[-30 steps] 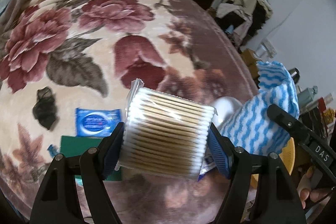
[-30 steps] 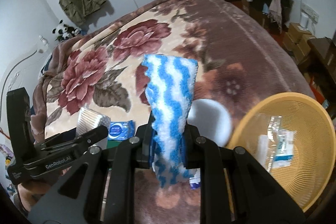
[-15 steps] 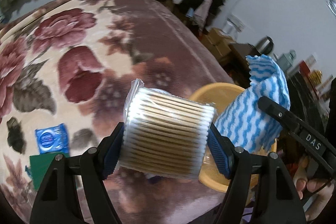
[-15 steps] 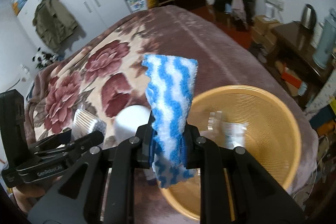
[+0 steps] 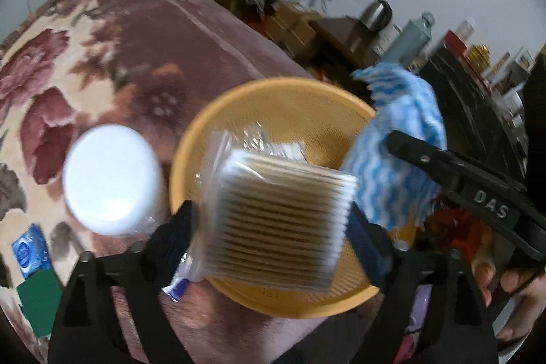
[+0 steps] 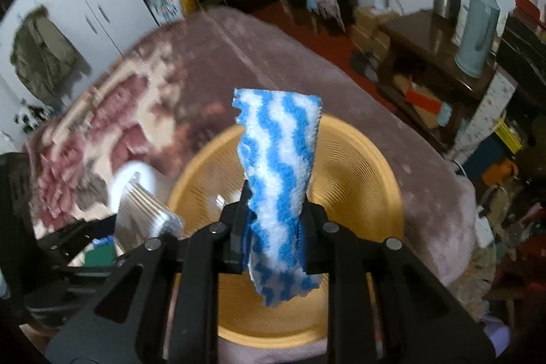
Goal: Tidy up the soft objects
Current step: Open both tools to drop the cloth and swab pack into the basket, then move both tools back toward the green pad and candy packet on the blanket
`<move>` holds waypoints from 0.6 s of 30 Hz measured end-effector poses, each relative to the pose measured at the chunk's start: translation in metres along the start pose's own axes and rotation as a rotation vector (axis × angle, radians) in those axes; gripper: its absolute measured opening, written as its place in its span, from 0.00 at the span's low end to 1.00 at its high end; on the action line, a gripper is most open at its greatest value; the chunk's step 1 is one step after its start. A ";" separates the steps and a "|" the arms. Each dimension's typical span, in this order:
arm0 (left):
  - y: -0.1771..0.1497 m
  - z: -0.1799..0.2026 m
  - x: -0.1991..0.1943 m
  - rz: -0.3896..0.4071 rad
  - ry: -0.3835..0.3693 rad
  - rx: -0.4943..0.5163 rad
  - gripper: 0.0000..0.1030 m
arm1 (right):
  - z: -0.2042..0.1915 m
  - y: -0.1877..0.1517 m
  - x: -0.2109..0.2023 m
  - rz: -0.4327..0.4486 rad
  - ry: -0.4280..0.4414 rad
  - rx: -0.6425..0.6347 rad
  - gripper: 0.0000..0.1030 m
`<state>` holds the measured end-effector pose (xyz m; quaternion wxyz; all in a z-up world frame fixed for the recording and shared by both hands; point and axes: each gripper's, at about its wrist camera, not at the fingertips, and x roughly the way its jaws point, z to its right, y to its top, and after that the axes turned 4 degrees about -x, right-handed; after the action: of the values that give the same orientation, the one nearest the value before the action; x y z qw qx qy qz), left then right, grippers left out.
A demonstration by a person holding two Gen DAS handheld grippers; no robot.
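Yellow-orange plastic mesh basket [image 5: 218, 111] is sitting near the bed's corner, on a plush floral blanket in maroon and cream [image 5: 102, 50]. The left gripper [image 5: 273, 224] is hanging over the basket with a clear-wrapped pack of wooden cotton swabs [image 5: 283, 214] between its fingers [image 5: 170, 227]; its jaws have just been opening, standing wide, and the blurred pack appears to be sitting loose between the pads rather than being squeezed. The right gripper [image 6: 273, 234] is also over the basket, with a blue-and-white wavy fleece cloth [image 6: 279, 179] standing upright between its fingers [image 6: 235, 227]; its jaws have just been opening, and a gap is showing beside the cloth on at least one side, so the pads are not pressing it firmly. Clear packets [image 5: 273, 142] are lying inside the basket. A round white container [image 5: 109, 179] is standing just beside the basket on the blanket. A small blue sachet [image 5: 29, 249] and a green card [image 5: 39, 299] are lying further off.
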<state>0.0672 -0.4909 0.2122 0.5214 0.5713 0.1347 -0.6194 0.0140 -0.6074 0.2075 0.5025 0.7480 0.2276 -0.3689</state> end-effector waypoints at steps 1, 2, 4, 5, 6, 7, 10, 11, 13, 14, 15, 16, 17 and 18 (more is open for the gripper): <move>-0.002 0.001 0.001 -0.005 -0.008 -0.003 0.91 | 0.003 -0.001 0.005 -0.035 -0.016 -0.004 0.61; -0.003 0.001 0.002 -0.006 -0.014 -0.006 0.97 | 0.007 -0.002 0.009 -0.060 -0.024 0.000 0.78; -0.004 0.000 0.001 0.002 -0.015 -0.012 0.99 | 0.013 -0.006 0.012 -0.076 -0.020 0.027 0.82; -0.004 -0.002 -0.001 0.010 -0.012 -0.016 0.99 | 0.015 -0.007 0.011 -0.068 -0.016 0.037 0.83; -0.004 -0.004 -0.004 0.017 -0.005 -0.022 0.99 | 0.016 -0.008 0.010 -0.063 -0.019 0.039 0.83; -0.004 -0.006 -0.006 0.024 0.000 -0.031 0.99 | 0.016 -0.010 0.010 -0.064 -0.024 0.037 0.83; -0.005 -0.015 -0.013 0.043 0.020 -0.043 0.99 | 0.016 -0.013 0.012 -0.078 -0.023 0.039 0.90; -0.004 -0.017 -0.013 0.047 0.030 -0.042 0.99 | 0.016 -0.014 0.013 -0.081 -0.026 0.036 0.95; -0.006 -0.022 -0.015 0.054 0.057 -0.037 0.99 | 0.015 -0.016 0.013 -0.077 -0.037 0.037 1.00; -0.006 -0.024 -0.015 0.054 0.064 -0.039 0.99 | 0.015 -0.018 0.014 -0.076 -0.044 0.039 1.00; -0.007 -0.026 -0.016 0.056 0.066 -0.043 0.99 | 0.015 -0.019 0.015 -0.075 -0.048 0.043 1.00; -0.007 -0.028 -0.016 0.057 0.065 -0.049 0.99 | 0.015 -0.019 0.015 -0.077 -0.050 0.048 1.00; -0.007 -0.030 -0.017 0.058 0.064 -0.053 0.99 | 0.015 -0.021 0.015 -0.078 -0.051 0.053 1.00; -0.007 -0.032 -0.018 0.059 0.062 -0.057 0.99 | 0.014 -0.021 0.015 -0.081 -0.050 0.058 1.00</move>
<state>0.0759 -0.4549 0.2144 0.5512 0.5789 0.1516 -0.5815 0.0037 -0.6127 0.1800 0.4709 0.7428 0.2345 -0.4141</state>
